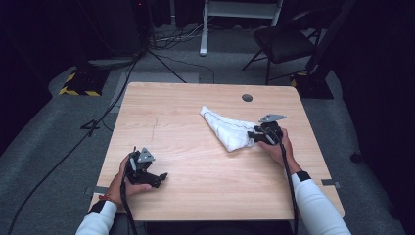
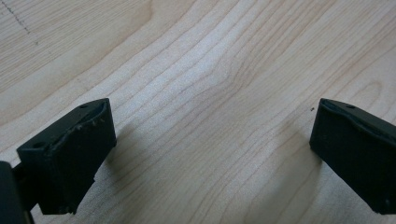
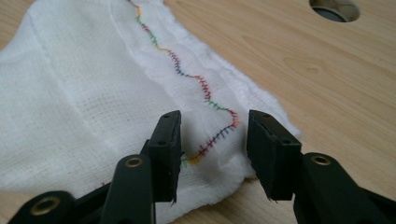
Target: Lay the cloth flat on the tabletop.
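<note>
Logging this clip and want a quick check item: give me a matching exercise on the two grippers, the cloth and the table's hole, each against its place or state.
Things:
1. left gripper
2. right gripper
3. white cloth
4. round hole

States or places:
A. far edge of the table
B. jaws wide apart over bare wood
C. folded, edged with multicoloured stitching
D. jaws astride the cloth's edge

Pairs: 1-B, 2-D, 3-C, 4-A

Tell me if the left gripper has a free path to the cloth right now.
Probably yes. The left gripper sits open near the table's front left, and bare wood lies between it and the cloth. The right gripper already straddles the cloth's near end, so the far end is freer.
</note>
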`<state>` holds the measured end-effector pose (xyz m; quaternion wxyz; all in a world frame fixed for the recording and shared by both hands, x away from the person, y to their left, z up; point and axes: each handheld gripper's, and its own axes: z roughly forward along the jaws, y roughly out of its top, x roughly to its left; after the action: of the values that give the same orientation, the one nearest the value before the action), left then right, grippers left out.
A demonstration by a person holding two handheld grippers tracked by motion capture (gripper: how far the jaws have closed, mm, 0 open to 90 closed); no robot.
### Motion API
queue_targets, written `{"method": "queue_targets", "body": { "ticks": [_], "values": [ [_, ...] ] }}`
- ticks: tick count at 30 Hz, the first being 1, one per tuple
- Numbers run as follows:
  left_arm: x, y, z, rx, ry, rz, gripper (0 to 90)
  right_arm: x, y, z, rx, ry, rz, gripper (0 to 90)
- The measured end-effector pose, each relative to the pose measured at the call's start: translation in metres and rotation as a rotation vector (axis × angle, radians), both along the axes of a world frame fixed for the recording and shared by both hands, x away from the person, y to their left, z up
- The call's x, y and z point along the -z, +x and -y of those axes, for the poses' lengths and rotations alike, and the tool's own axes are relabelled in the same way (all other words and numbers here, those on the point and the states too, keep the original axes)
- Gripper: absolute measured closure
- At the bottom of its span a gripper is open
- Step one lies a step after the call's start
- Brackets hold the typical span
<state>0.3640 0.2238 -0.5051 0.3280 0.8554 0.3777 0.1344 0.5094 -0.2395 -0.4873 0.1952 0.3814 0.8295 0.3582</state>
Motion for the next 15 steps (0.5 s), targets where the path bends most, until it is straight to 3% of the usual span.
{"method": "queue_targets", "body": {
  "ticks": [4,8,10,12,15],
  "values": [
    [0.0,0.0,0.0,-0.001,-0.001,0.0,0.6,-0.007,0.002,0.008,0.023,0.058,0.025,53.0],
    [0.0,0.0,0.0,-0.001,-0.001,-0.001,0.6,-0.005,0.009,0.008,0.053,0.054,0.029,49.7],
    [0.0,0.0,0.0,-0.001,0.0,0.0,0.5,-0.001,0.013,0.006,0.066,0.059,0.008,48.9],
    [0.0,0.0,0.0,-0.001,0.0,0.0,0.6,0.003,0.015,0.003,0.067,0.036,-0.007,53.4],
    [0.0,0.0,0.0,0.0,-0.001,0.0,0.5,0.005,0.013,-0.003,0.022,0.007,-0.007,72.2]
  ]
}}
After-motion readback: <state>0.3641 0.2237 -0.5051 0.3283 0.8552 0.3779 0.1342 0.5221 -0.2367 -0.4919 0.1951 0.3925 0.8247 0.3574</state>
